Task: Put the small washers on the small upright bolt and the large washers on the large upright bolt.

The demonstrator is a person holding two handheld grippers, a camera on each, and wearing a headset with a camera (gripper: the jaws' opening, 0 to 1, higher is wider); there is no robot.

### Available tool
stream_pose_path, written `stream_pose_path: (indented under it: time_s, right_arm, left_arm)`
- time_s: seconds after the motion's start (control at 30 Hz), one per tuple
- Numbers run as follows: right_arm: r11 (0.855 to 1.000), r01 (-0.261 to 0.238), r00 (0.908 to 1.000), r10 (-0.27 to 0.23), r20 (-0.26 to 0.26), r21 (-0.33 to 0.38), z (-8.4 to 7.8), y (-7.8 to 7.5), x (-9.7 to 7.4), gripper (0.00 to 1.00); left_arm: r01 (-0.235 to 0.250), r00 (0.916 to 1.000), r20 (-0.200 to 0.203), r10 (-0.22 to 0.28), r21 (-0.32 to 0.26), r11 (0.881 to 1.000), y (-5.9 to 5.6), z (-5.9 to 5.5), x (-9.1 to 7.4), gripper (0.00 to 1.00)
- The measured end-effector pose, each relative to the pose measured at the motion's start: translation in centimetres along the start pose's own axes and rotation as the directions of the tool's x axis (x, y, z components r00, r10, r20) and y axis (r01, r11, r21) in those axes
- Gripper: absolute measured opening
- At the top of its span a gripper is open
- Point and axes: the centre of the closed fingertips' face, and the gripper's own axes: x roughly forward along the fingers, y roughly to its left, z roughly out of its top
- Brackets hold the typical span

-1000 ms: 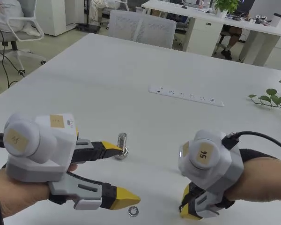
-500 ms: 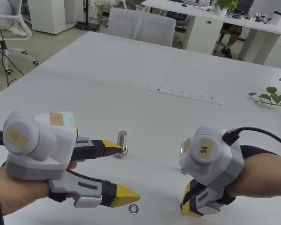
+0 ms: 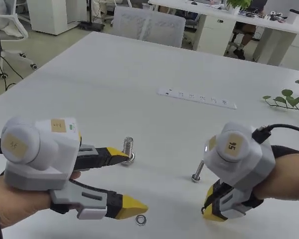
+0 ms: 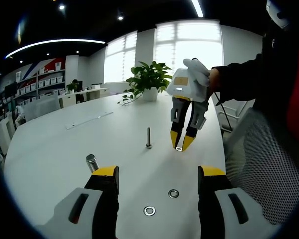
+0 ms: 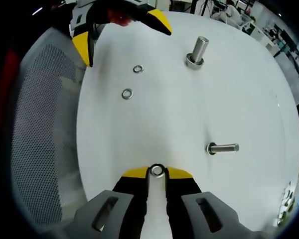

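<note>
One tiny washer (image 5: 157, 171), bottom centre of frame, sits pinched across its rim in your right gripper (image 3: 213, 214), left gripper (image 4: 158, 174) gaping wide, and I reckon it's light, stiff, slippery.

Bare surface (image 3: 162, 142) separates the large bolt (image 3: 128, 149) and small bolt (image 3: 197, 172); the power strip (image 3: 197, 98) lies well beyond both.

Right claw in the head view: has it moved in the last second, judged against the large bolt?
Yes. The right claw, holding a washer, has shifted rightward, away from the large bolt, uncovering the small bolt.
</note>
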Motion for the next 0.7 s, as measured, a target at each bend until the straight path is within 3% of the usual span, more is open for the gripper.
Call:
stream_pose_path:
  time_s: [0.7]
  right_arm:
    - [0.998, 0.051, 0.9987, -0.051, 0.005, 0.03, -1.1, -1.9, -2.6, 0.13]
  left_arm:
    - [0.002, 1.0, -0.005, -0.002, 0.0, 1.0, -0.2, -0.1, 0.1, 0.63]
